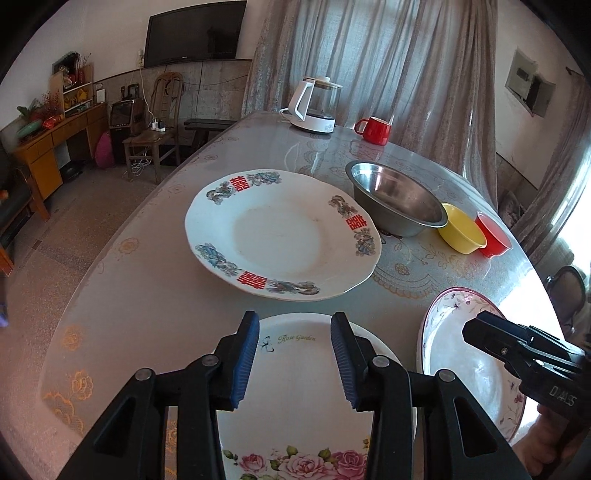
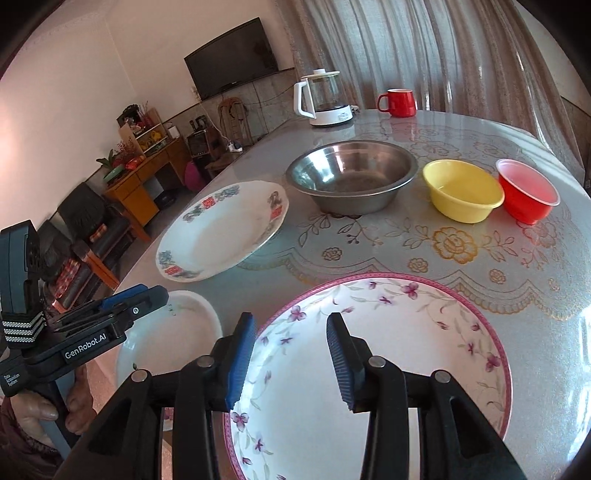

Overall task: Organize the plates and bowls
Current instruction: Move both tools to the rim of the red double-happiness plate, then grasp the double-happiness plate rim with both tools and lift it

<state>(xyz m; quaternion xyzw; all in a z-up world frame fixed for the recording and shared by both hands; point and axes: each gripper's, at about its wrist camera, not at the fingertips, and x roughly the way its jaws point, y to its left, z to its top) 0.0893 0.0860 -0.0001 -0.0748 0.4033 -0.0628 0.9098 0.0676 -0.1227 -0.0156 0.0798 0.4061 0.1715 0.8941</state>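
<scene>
Though hidden from the right wrist, roses point(image 1: 295, 461) on the left plate point(image 1: 295, 369).

A white electric kettle point(image 1: 316, 105) with a clear glass body stands at the far end of the worktop point(image 1: 155, 236), a red mug point(image 1: 373, 130) near it on the right; the worktop wears a glossy cover printed with gold flowers; behind hang grey-beige curtains point(image 1: 388, 55); a dark television point(image 1: 194, 31) is mounted on the wall; below it stand a wooden chair point(image 1: 159, 122) and an orange-brown wooden cabinet point(image 1: 51, 147) crowded with ornaments.
</scene>
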